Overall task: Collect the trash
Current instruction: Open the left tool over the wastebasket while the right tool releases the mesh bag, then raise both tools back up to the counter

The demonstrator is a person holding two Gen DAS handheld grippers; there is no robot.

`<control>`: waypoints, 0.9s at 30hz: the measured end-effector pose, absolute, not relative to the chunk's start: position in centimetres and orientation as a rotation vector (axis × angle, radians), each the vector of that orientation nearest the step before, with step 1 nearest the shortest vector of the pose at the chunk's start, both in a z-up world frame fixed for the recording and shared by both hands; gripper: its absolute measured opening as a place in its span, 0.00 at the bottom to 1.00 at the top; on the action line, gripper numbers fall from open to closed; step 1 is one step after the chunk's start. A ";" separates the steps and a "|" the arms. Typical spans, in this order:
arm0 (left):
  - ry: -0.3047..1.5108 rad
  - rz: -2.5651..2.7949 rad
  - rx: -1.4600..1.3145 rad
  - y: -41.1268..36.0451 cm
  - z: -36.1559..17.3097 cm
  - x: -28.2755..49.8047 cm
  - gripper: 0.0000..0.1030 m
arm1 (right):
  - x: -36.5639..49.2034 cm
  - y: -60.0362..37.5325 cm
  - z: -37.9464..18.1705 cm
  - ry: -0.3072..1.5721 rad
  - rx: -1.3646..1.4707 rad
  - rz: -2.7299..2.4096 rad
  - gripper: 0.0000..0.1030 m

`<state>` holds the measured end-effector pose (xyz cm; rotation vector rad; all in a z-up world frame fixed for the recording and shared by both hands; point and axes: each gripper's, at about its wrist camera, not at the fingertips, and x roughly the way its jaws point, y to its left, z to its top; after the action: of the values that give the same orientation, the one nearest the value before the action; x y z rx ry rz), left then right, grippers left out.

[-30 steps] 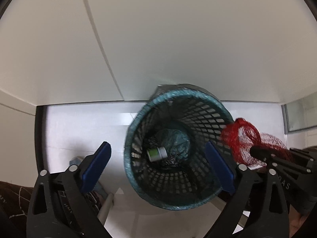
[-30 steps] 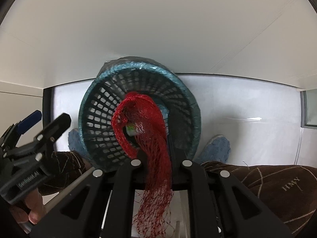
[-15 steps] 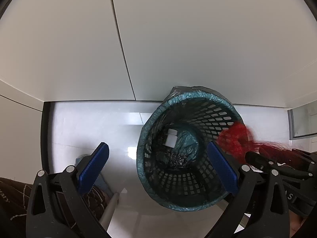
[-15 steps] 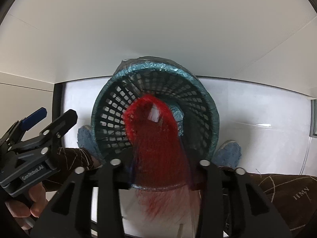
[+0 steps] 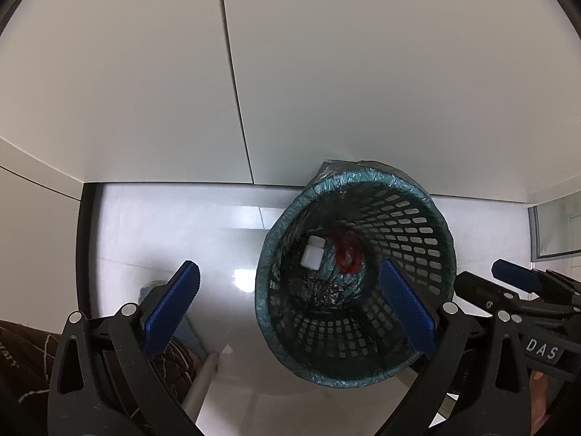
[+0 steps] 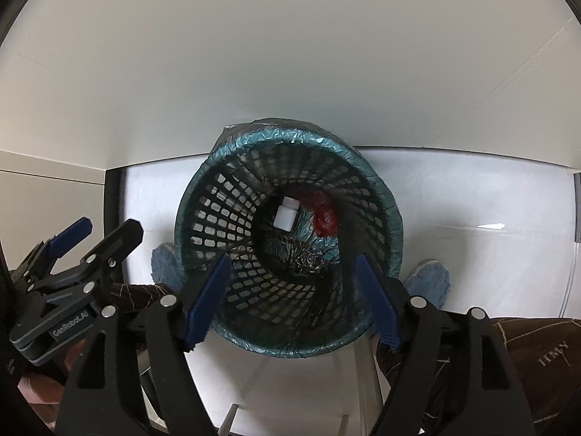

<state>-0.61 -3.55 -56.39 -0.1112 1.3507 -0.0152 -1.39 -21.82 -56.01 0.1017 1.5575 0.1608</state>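
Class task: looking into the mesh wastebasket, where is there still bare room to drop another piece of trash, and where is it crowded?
Inside the mesh wastebasket, the near half of the liner floor is free, bordered by the mesh wall. The far side is crowded: white bottle beside red net bag.

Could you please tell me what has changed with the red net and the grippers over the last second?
The right gripper opened and let go of the red net, which dropped to the bottom of the basket beside the white bottle. The bottle also shifted. The left gripper stayed open and empty, and the basket stayed put.
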 end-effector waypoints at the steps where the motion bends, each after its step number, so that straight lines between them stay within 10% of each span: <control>1: 1.351 -0.016 -0.109 -3.5 -56.3 -0.7 0.94 | -1.4 -21.8 -55.9 1.550 0.096 0.156 0.70; 27: 1.147 -0.066 -0.074 -2.5 -43.3 -5.7 0.94 | -4.3 -21.7 -41.7 1.174 -0.002 0.103 0.88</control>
<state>-5.72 -2.47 -43.30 -0.0736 1.1466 -0.0659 -4.26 -21.69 -41.69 -0.0025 1.1735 0.1030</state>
